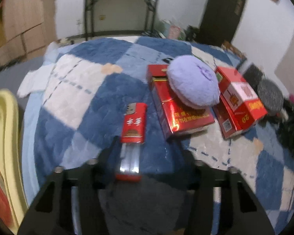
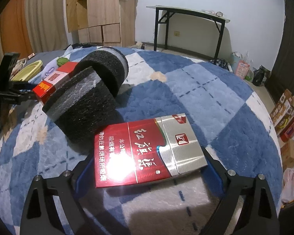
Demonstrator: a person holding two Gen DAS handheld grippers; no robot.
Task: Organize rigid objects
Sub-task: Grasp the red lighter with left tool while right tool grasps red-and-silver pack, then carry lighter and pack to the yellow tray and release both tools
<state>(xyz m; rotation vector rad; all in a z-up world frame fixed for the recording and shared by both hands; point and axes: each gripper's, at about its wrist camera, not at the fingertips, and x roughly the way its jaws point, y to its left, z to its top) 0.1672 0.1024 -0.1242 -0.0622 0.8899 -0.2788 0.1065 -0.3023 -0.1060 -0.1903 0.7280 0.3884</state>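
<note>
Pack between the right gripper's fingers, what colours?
Red and silver pack, best in the right wrist view.

4 cig packs [image 1: 183, 107], 2 foam discs [image 2: 88, 105]

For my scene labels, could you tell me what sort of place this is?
Most likely a bedroom at home: a checked blue blanket covers what looks like a bed, with a wooden wardrobe and a folding table behind.

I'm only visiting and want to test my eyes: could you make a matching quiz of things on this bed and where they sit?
Things:
1. purple cushion
2. yellow tray
3. red-and-silver pack

Places:
A. between the fingers of the right hand-held gripper
B. on top of a red carton
C. beyond the left side of the blanket

Pairs: 1-B, 2-C, 3-A
</note>
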